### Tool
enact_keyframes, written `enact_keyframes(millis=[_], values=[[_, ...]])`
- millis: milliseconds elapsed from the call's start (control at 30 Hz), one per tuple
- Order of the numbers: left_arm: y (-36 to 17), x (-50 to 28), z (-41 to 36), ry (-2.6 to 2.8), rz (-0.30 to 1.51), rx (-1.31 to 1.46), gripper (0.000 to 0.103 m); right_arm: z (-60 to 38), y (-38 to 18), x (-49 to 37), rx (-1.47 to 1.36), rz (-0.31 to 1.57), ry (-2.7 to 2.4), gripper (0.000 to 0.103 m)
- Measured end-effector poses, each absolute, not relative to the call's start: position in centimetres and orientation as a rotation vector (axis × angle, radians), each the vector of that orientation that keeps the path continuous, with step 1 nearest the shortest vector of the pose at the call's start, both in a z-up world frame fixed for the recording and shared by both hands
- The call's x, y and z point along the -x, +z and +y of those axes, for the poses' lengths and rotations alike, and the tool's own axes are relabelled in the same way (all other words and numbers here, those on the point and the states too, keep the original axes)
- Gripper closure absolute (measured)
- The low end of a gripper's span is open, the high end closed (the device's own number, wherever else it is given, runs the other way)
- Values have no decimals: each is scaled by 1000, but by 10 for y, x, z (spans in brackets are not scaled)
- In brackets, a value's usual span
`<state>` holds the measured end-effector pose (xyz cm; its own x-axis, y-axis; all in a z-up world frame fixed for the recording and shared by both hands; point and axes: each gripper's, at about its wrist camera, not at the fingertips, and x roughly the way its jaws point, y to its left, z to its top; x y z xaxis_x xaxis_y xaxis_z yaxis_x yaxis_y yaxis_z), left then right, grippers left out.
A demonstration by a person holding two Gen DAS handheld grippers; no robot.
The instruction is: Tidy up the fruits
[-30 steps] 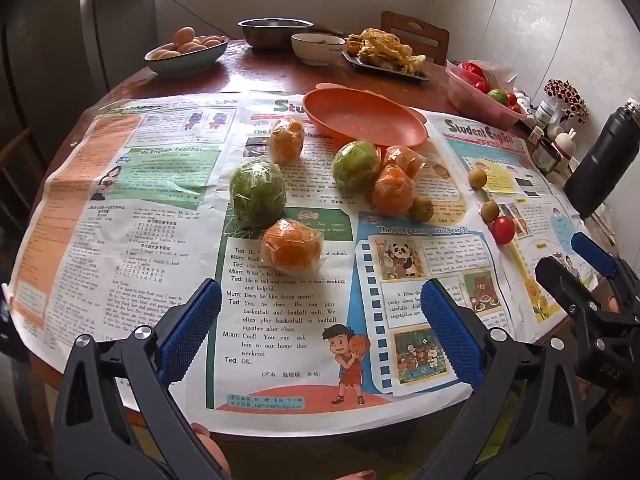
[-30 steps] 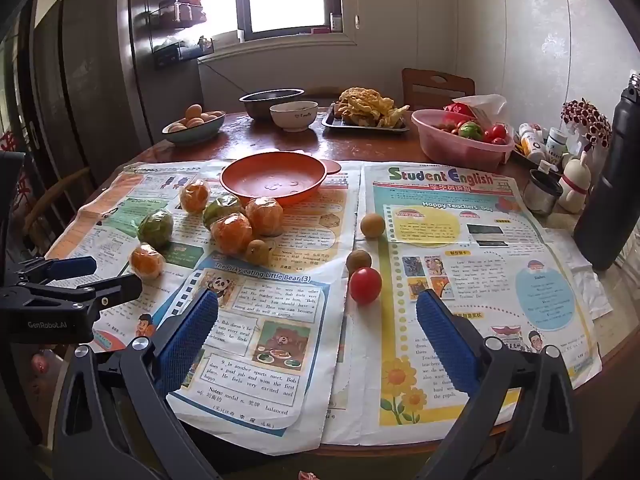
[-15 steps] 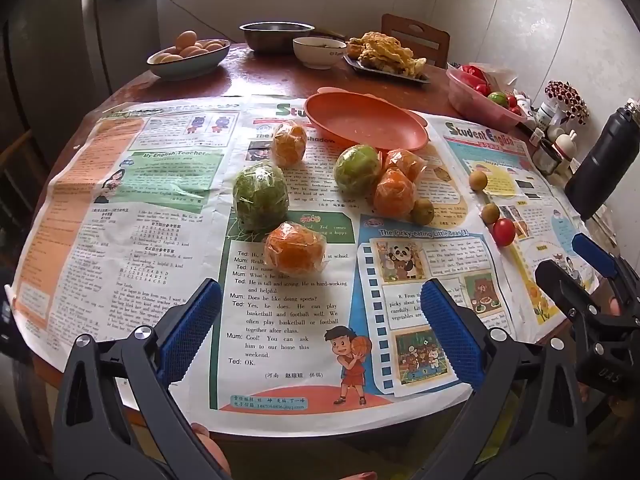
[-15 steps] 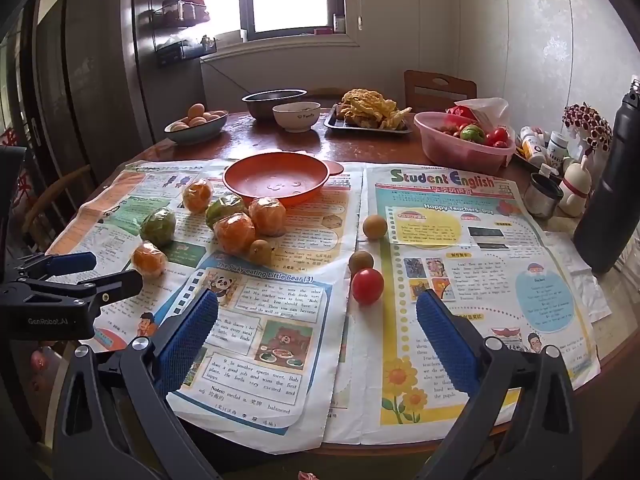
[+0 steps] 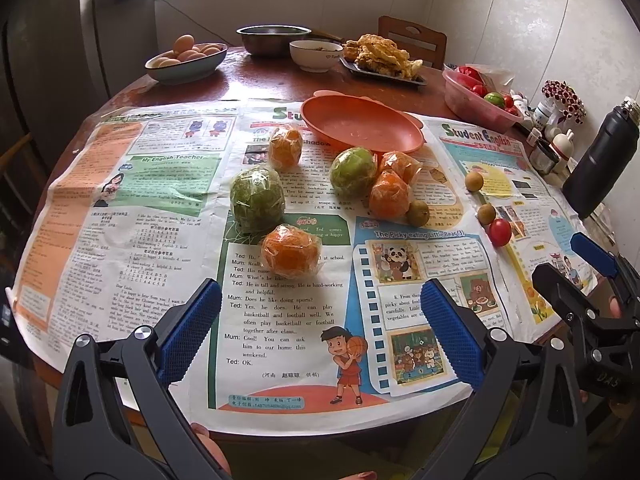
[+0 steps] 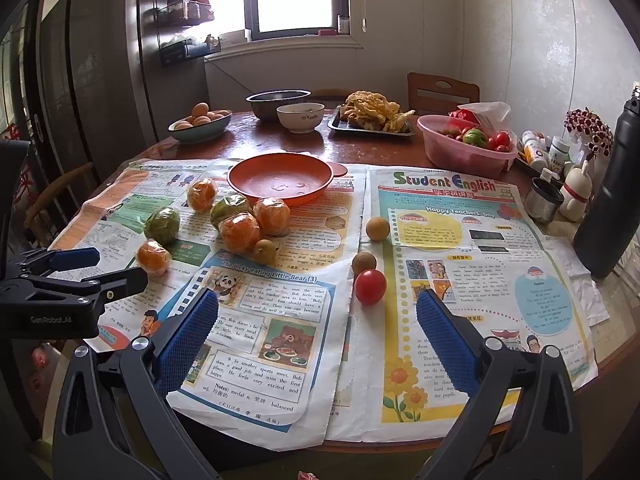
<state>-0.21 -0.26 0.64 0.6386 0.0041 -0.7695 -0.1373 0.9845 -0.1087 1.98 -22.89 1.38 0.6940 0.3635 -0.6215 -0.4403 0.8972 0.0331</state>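
Left wrist view: the left tongs (image 5: 320, 328) hang spread apart and empty above the newspaper-covered worktop (image 5: 132, 240), just short of a wrapped orange (image 5: 291, 255). Behind it sit a wrapped green fruit (image 5: 258, 198) and the orange dish (image 5: 360, 128).

Right wrist view: the right tongs (image 6: 318, 340) gape empty near a red tomato (image 6: 370, 287).

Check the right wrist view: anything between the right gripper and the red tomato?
Nothing. In the right wrist view only bare newspaper lies between the open right gripper and the red tomato; a small brown fruit sits just behind the tomato.
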Motion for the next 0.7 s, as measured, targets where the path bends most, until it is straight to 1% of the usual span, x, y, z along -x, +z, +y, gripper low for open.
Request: enact_keyframes(millis=[700], values=[[9,4,-2,83,868,161,9,-229,14,-19,122,669,445,4]])
